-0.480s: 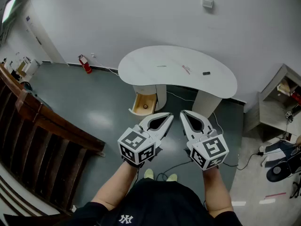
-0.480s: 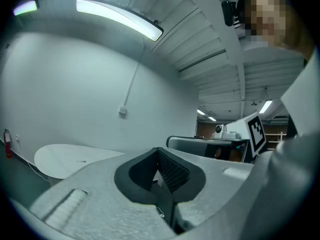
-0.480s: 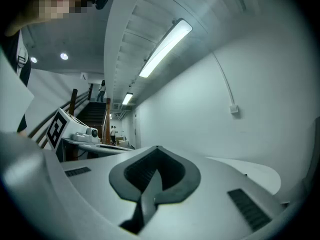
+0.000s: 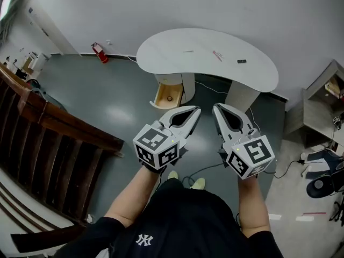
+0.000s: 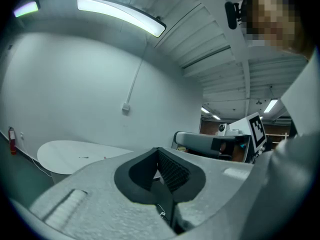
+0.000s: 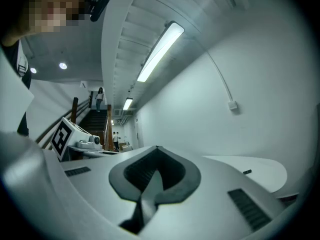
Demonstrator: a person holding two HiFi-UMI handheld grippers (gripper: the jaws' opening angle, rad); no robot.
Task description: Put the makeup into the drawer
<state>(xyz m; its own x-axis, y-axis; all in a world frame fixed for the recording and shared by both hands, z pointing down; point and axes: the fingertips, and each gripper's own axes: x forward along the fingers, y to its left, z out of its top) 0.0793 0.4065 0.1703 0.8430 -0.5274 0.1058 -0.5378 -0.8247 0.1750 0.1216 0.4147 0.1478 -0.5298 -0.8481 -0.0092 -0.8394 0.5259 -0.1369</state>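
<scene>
Jaws closed tip to tip, empty, on left gripper and right gripper, side by side, well apart from table, makeup, open drawer.

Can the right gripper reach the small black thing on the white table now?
Probably not yet. The right gripper, shut and empty, is held well short of the table, with floor between. The black thing lies uncovered on top, so stepping closer should suffice.
</scene>
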